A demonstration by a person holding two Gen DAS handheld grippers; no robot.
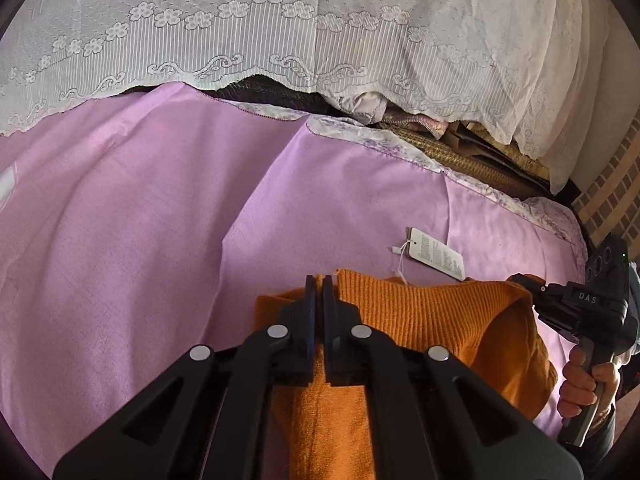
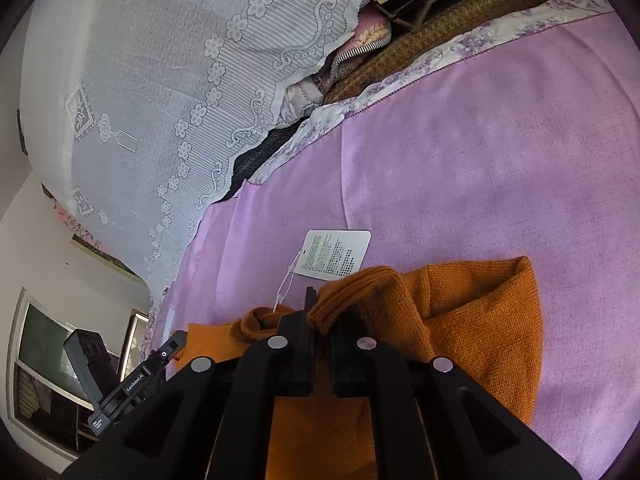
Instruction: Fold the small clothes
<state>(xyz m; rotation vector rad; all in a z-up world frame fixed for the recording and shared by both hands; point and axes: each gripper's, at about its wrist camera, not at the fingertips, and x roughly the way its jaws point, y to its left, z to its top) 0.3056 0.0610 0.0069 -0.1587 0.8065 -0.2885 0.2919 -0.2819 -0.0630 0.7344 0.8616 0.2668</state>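
Observation:
An orange knit garment [image 1: 436, 320] lies on the purple bedsheet [image 1: 140, 220], partly folded over, with a white paper tag [image 1: 436, 258] on a string at its far edge. My left gripper [image 1: 319, 282] is shut on the garment's upper edge. In the right wrist view my right gripper [image 2: 318, 304] is shut on a bunched fold of the same garment [image 2: 480, 312], next to the tag [image 2: 336, 254]. The right gripper's body [image 1: 592, 308] and the hand holding it show at the right of the left view; the left gripper's body [image 2: 132, 380] shows at lower left of the right view.
A white lace cover [image 1: 280, 28] drapes over a pile behind the sheet. A woven mat and folded fabrics [image 1: 460, 148] lie along the sheet's floral border. A window [image 2: 44, 360] and wall show at far left of the right view.

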